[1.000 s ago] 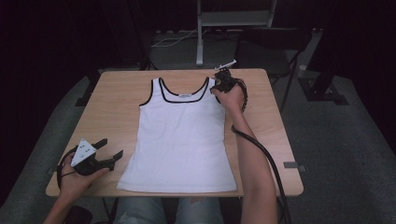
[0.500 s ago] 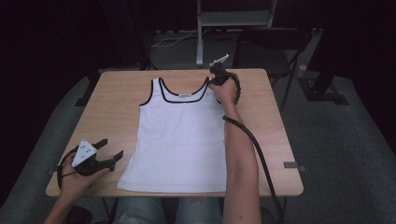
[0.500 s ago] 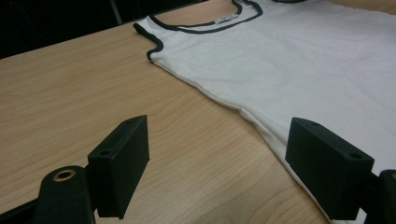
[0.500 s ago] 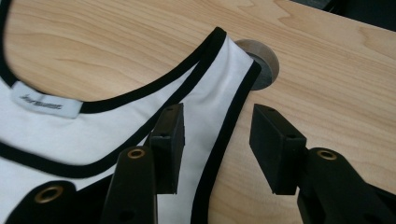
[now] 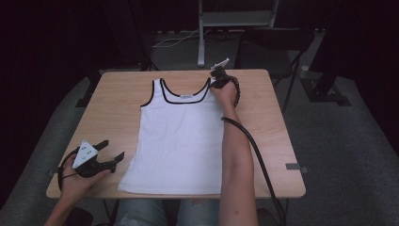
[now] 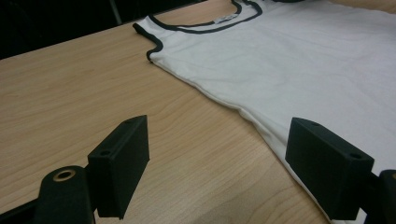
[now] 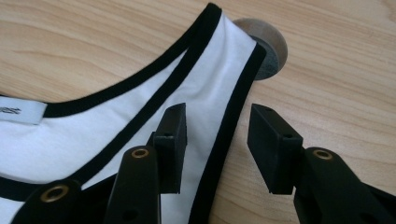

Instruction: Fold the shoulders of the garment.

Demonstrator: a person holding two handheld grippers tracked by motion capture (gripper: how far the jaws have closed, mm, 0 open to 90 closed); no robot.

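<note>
Right gripper, its jaws just closing and not yet pressing, straddles the black-trimmed shoulder strap of a white tank top spread flat on the wooden table; left gripper rests open beside the hem.

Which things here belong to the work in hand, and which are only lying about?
Belong to the work:
- white tank top
- its right shoulder strap
- right gripper, jaws closing beside the strap's edge

Lying about:
- left gripper, open, resting on the table
- round table hole
</note>
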